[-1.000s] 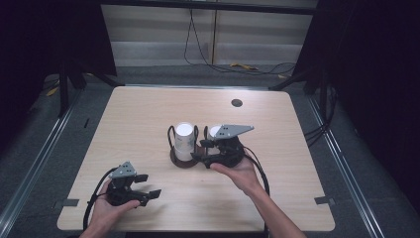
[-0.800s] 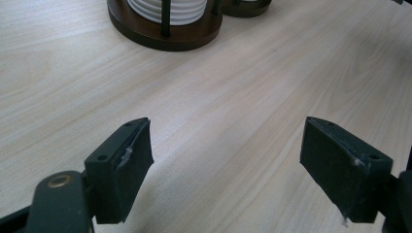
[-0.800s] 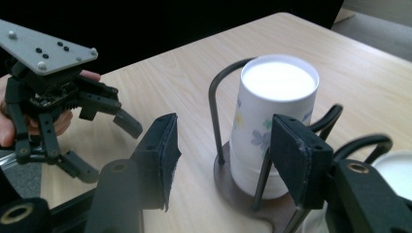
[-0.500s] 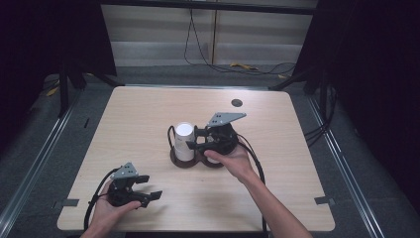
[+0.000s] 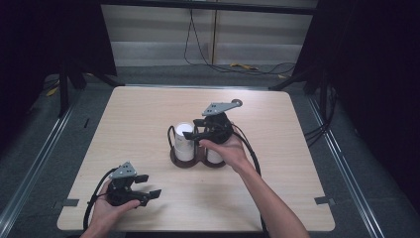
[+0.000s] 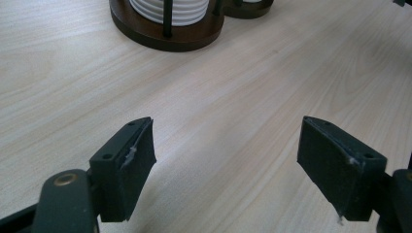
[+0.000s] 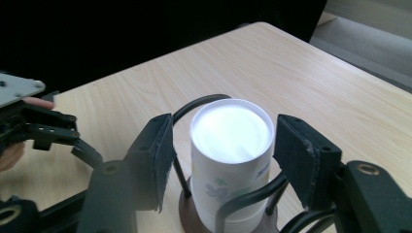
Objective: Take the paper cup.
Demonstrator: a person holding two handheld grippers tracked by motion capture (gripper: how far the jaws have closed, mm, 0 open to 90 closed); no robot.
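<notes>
Right claw [image 5: 190, 134] sits above mid-surface, level with the top of a white paper cup stack [image 5: 184, 141]. In the right gripper view the stack [image 7: 231, 160] stands between the two pads [image 7: 158, 155], with a small gap on each side, so nothing is gripped. Its jaws have just been opening, narrow-to-medium spread now, stack top between them but not pressed.

The stack stands upright in a dark round-based holder [image 5: 193, 159] with black wire hoops, near the middle of the light wood surface [image 5: 148, 114]. The holder has two round bases side by side; the stack is in the one on the camera's left, and a second white cup part [image 5: 214, 156] shows in the other, mostly hidden under the right hand [image 5: 225, 148]. In the right gripper view the wire hoops [image 7: 204, 102] curve around the stack, and a faint printed pattern shows on its side.

Left claw [image 5: 148, 194] is held low at the near left corner of the surface, well apart from the holder. In the left gripper view its pads [image 6: 128, 165] stand moderately wide with bare wood between them, holding nothing; its jaws have just closed a little. The holder base [image 6: 165, 34] shows at the top of that view, farther off.

A small dark disc [image 5: 236, 102] lies on the far part of the surface.
</notes>
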